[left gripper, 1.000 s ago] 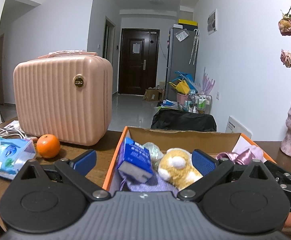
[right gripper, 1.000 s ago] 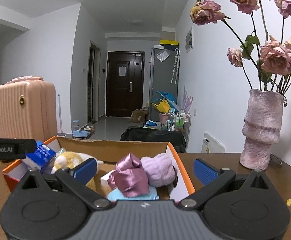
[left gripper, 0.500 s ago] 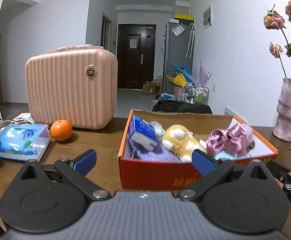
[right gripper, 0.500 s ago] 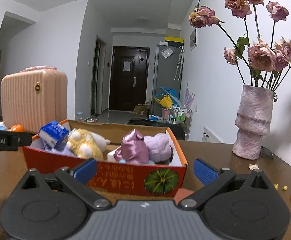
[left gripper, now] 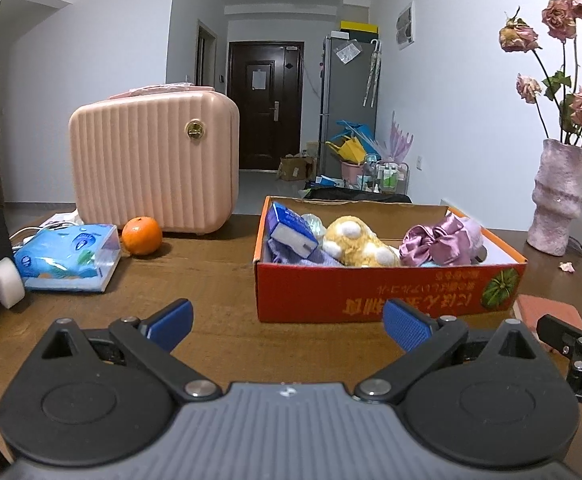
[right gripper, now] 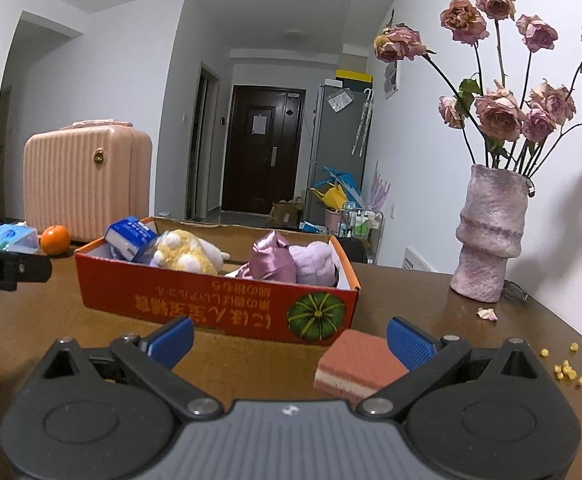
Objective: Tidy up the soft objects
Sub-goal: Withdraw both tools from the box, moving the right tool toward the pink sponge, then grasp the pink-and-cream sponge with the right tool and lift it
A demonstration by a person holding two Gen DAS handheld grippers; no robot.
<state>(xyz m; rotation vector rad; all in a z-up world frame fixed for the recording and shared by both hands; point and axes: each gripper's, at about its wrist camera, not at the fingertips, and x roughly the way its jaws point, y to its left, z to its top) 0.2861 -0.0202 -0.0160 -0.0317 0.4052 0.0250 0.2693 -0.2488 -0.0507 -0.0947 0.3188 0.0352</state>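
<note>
Dark wood table [left gripper: 219, 288], matte, slightly worn grain, good friction; white-walled room with a hallway and dark door [left gripper: 265, 104] straight ahead past both sets of fingertips. Orange cardboard box [left gripper: 387, 292] sits ahead of the left gripper [left gripper: 287, 320], nearer its right finger; from the right gripper [right gripper: 289, 338] it's ahead and toward the left finger. Box holds a yellow plush toy [left gripper: 357, 242], purple satin scrunchie [left gripper: 437, 240], lilac fluffy piece [right gripper: 315, 264], blue tissue pack [left gripper: 291, 228] leaning on the left wall, bluish cloth under them. Both grippers empty, jaws spread wide, hovering low over the table. Pink sponge block [right gripper: 361, 364] lies on the table just inside the right gripper's right finger, close to the pad; can't tell whether it touches. Judgement: likely the next soft item. Light, compressible, springy, so pinch across the short sides at mid-height, moderate squeeze, no slip risk on the ribbed pads. Plush and scrunchie deform easily; grab bulk, not loose ends. Outside the left finger of the left gripper: blue wet-wipes pack [left gripper: 67, 258], orange [left gripper: 142, 236], pink ribbed case [left gripper: 155, 172]. Beyond the right finger: pink vase [right gripper: 491, 236] with dried roses [right gripper: 503, 108], top-heavy and fragile, keep clear. Fallen petal [right gripper: 487, 314] and yellow crumbs [right gripper: 567, 370] on the table near it.
</note>
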